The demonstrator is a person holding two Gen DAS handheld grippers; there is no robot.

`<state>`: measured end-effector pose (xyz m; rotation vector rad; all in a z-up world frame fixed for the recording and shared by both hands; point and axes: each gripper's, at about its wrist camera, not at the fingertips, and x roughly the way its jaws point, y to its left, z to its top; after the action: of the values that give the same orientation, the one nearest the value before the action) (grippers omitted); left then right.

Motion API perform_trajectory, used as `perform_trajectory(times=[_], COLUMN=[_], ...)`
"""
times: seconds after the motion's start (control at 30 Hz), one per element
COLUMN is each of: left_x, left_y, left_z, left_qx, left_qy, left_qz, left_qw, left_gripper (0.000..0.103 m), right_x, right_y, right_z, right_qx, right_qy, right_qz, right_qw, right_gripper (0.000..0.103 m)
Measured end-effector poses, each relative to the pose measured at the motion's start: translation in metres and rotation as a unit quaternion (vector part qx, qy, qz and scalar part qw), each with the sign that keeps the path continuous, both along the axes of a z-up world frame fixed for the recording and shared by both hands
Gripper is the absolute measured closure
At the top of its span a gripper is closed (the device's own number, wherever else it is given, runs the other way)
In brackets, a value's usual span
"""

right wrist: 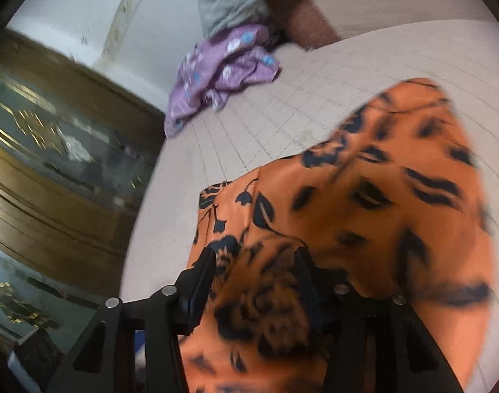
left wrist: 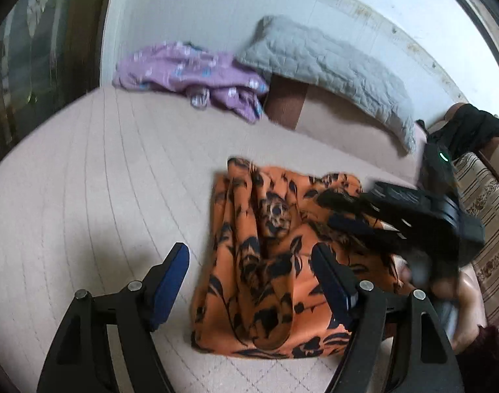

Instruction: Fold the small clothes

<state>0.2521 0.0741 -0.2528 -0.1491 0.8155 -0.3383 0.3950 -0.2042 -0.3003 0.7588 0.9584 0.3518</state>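
Observation:
An orange garment with a black flower print [left wrist: 259, 249] lies crumpled on the pale quilted bed [left wrist: 85, 180]. My left gripper [left wrist: 249, 249] hovers just above its near left part, its blue pads wide apart and holding nothing. My right gripper [left wrist: 326, 209] reaches in from the right, low over the garment's right side. In the right wrist view the orange garment [right wrist: 364, 190] fills the lower half. A bunch of it sits between the fingers of the right gripper [right wrist: 256, 255], which stand well apart. A hand [left wrist: 452, 291] shows blurred behind the right gripper.
A crumpled purple garment [left wrist: 190, 72] [right wrist: 223, 65] lies at the far side of the bed, beside a grey quilted pillow [left wrist: 321, 62]. A wooden cabinet with glass doors [right wrist: 53, 163] stands left of the bed. Striped patterned upholstery [left wrist: 488, 216] borders the right.

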Motion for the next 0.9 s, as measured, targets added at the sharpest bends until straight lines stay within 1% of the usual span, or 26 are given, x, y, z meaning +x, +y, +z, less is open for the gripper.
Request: perform_trajectory(times=[0.07,0.1,0.17,0.23,0.27,0.3,0.33,0.37,0.4,0.43,0.5,0.53,0.57,0.63,0.7,0.73,0.77,0.8,0.83,0.87,0.9], left_x=[0.004,0.006,0.009,0.012,0.012,0.015,0.019,0.023,0.027,0.029,0.029,0.029,0.029,0.028,0.029,0.029,0.029,0.028,0.028,0.026,0.025], left_y=[-0.002,-0.002,-0.003,-0.002,-0.004,-0.004,-0.006,-0.007,-0.009,-0.009,-0.005,-0.003,-0.002,0.002,0.006,0.006,0.005,0.006,0.005,0.005,0.003], left_z=[-0.005,-0.010,-0.015,-0.018,-0.020,-0.023,-0.030,-0.036,-0.047,-0.052,-0.053,-0.050,-0.048,-0.043,-0.040,-0.038,-0.037,-0.035,-0.033,-0.031,-0.030], left_qx=[-0.003,-0.011,-0.025,-0.031,-0.032,-0.031,-0.016,-0.002,0.008,0.000,-0.020,-0.021,-0.023,-0.033,-0.042,-0.042,-0.038,-0.033,-0.025,-0.013,0.001], left_qy=[0.015,0.028,0.046,0.051,0.051,0.056,0.070,0.085,0.112,0.125,0.132,0.131,0.128,0.116,0.108,0.104,0.099,0.094,0.087,0.081,0.077], left_qz=[-0.002,-0.003,-0.003,0.009,0.013,0.019,0.026,0.030,0.031,0.029,0.034,0.033,0.033,0.038,0.043,0.045,0.047,0.049,0.051,0.052,0.052], left_qw=[0.9999,0.9995,0.9986,0.9982,0.9981,0.9978,0.9971,0.9959,0.9932,0.9917,0.9905,0.9906,0.9910,0.9920,0.9923,0.9927,0.9932,0.9939,0.9946,0.9953,0.9957], left_gripper=[0.025,0.025,0.025,0.024,0.020,0.017,0.017,0.017,0.017,0.017,0.017,0.017,0.017,0.017,0.017,0.017,0.017,0.017,0.017,0.017,0.017], right_x=[-0.020,-0.029,-0.044,-0.058,-0.064,-0.068,-0.068,-0.069,-0.070,-0.071,-0.073,-0.076,-0.080,-0.088,-0.093,-0.096,-0.097,-0.100,-0.101,-0.101,-0.099], right_y=[-0.015,-0.021,-0.031,-0.040,-0.042,-0.040,-0.036,-0.034,-0.034,-0.036,-0.042,-0.045,-0.049,-0.059,-0.069,-0.074,-0.080,-0.085,-0.090,-0.092,-0.092], right_z=[0.008,0.012,0.015,0.012,0.009,0.003,-0.005,-0.010,-0.012,-0.011,-0.008,-0.006,-0.002,0.004,0.006,0.005,0.003,0.002,0.000,-0.001,-0.003], right_qx=[-0.001,-0.007,-0.007,0.002,-0.003,-0.017,-0.037,-0.046,-0.047,-0.041,-0.017,-0.010,-0.003,-0.005,-0.001,0.007,0.016,0.021,0.026,0.029,0.031], right_qy=[-0.008,-0.011,-0.012,-0.002,0.007,0.018,0.042,0.056,0.058,0.058,0.062,0.060,0.053,0.041,0.040,0.041,0.042,0.043,0.044,0.042,0.042], right_qz=[-0.009,-0.014,-0.020,-0.016,-0.012,-0.006,0.003,0.007,0.003,0.000,-0.002,-0.004,-0.008,-0.021,-0.036,-0.043,-0.050,-0.056,-0.065,-0.071,-0.070], right_qw=[1.000,1.000,1.000,1.000,1.000,1.000,0.998,0.997,0.997,0.998,0.998,0.998,0.999,0.999,0.999,0.998,0.998,0.997,0.997,0.996,0.996], right_gripper=[0.048,0.043,0.043,0.043,0.045,0.057,0.067,0.081,0.085,0.086,0.086,0.086,0.081,0.080,0.079,0.075,0.068,0.047,0.035,0.029,0.029])
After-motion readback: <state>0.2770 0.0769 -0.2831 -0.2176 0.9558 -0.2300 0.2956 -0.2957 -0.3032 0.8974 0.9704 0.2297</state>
